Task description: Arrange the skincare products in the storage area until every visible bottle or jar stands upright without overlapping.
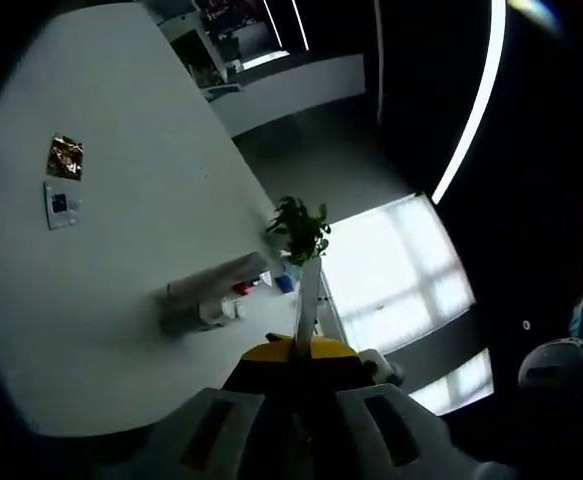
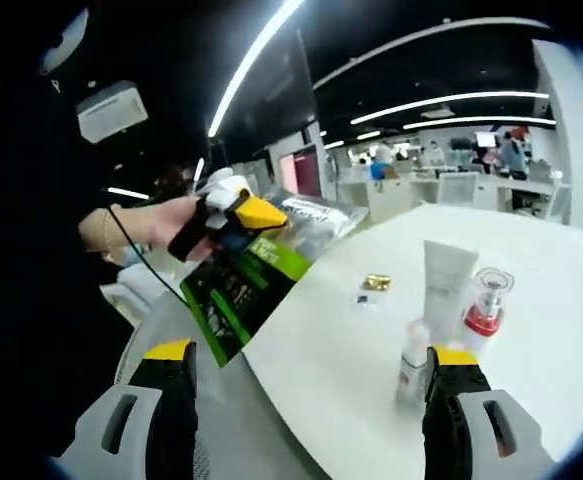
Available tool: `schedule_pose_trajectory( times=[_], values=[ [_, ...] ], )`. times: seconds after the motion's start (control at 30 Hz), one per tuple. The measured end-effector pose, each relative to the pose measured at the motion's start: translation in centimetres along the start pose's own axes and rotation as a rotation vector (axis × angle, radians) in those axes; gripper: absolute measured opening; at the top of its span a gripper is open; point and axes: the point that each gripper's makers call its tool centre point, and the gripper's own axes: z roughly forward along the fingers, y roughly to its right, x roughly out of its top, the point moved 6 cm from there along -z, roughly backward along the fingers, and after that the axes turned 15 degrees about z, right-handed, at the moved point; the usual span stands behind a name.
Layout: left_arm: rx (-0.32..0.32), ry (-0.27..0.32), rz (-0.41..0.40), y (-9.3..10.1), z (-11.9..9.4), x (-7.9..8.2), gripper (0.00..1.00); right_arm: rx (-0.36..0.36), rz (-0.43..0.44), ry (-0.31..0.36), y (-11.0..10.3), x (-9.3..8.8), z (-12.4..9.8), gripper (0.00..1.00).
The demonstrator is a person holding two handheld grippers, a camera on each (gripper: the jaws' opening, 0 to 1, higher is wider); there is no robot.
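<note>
L gripper (image 2: pixel 233 215) clamped on green packet (image 2: pixel 241 290), held off table (image 2: pixel 571 290) edge. R gripper (image 2: pixel 311 400) jaws wide apart, empty. Tube (image 2: pixel 445 280), red-cap bottle (image 2: pixel 488 300), small bottle (image 2: pixel 412 362) upright on table, close together.

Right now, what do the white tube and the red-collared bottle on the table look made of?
Tall white squeeze tube: looks like matte opaque plastic, with no glints. Clear pump bottle with red collar: transparent glossy body, either glass or hard plastic; red ring looks plastic. Round white table: smooth, slightly shiny laminate-like top.
</note>
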Motion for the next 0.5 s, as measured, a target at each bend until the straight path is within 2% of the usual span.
schedule_pose_trajectory(
  times=[0.1, 0.2, 0.3, 0.43, 0.5],
  values=[
    [0.004, -0.002, -0.005, 0.0, 0.0, -0.1, 0.00, -0.047, 0.015, 0.018, 0.6, -0.5, -0.2, 0.99],
    [0.008, -0.007, -0.009, -0.2, 0.0, -0.2, 0.00, -0.098, 0.002, -0.012, 1.4, -1.4, -0.5, 0.99],
    [0.015, -0.014, -0.009, -0.3, 0.0, -0.3, 0.00, -0.087, 0.005, 0.037, 1.3, -0.5, -0.5, 0.99],
    [0.020, -0.019, -0.013, -0.4, 0.0, -0.6, 0.00, -0.105, -0.022, 0.003, 1.7, -0.7, -0.8, 0.99],
    [0.022, -0.022, -0.014, -0.4, 0.0, -0.6, 0.00, -0.093, -0.012, 0.019, 1.7, -0.5, -1.2, 0.99]
  ],
)
